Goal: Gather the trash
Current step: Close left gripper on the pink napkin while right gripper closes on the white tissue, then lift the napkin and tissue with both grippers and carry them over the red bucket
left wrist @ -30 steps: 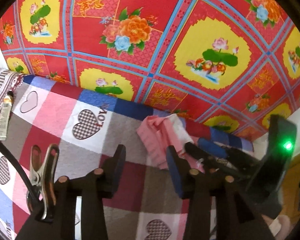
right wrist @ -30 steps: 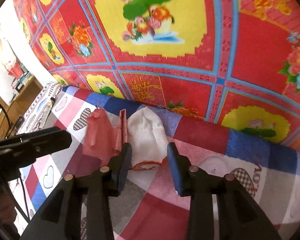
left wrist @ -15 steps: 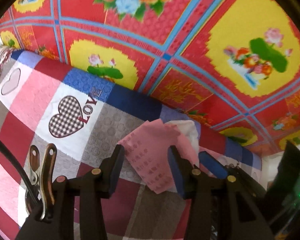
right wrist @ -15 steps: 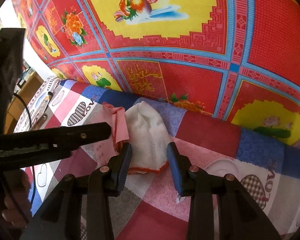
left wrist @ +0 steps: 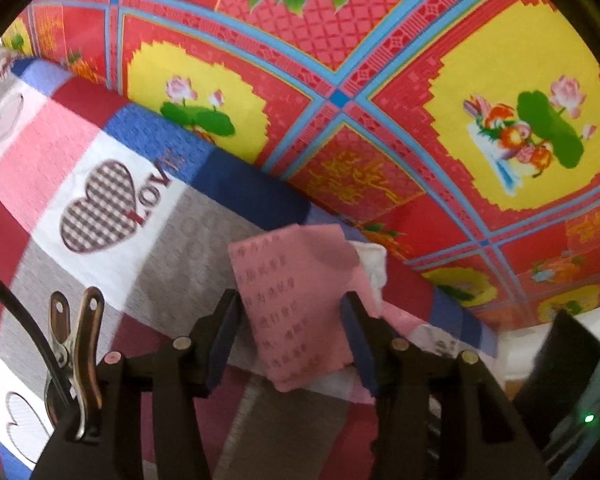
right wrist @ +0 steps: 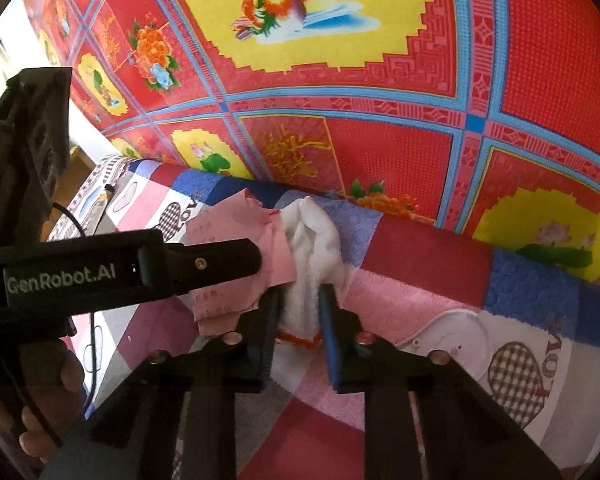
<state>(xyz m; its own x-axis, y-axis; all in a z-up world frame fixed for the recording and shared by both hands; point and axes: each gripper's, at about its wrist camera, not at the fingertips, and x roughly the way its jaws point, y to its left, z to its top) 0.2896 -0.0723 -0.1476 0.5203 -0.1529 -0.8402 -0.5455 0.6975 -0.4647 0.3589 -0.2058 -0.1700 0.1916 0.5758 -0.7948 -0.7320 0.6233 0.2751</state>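
A pink sheet of paper [left wrist: 296,312] with printed characters lies crumpled on the patchwork bedspread [left wrist: 100,160], close to the wall. My left gripper [left wrist: 292,340] is open, one finger on each side of the sheet. Right beside the paper lies a white wad [right wrist: 312,248] with an orange edge; in the left wrist view the white wad [left wrist: 374,264] only peeks out behind the paper. My right gripper [right wrist: 300,332] is shut on that wad, both pads pressing its sides. One of the left gripper's fingers [right wrist: 220,264] reaches across the pink paper [right wrist: 228,232] in the right wrist view.
A red and yellow floral cloth [left wrist: 340,60] covers the wall right behind the trash. A metal clip [left wrist: 76,360] and a black cable hang at the left tool. A hand [right wrist: 40,420] holds that tool. A round clear disc [right wrist: 456,344] lies on the bedspread at the right.
My left gripper has moved forward until the pink paper sits between its open fingers. My right gripper has come closer and its fingers have narrowed onto the white wad.
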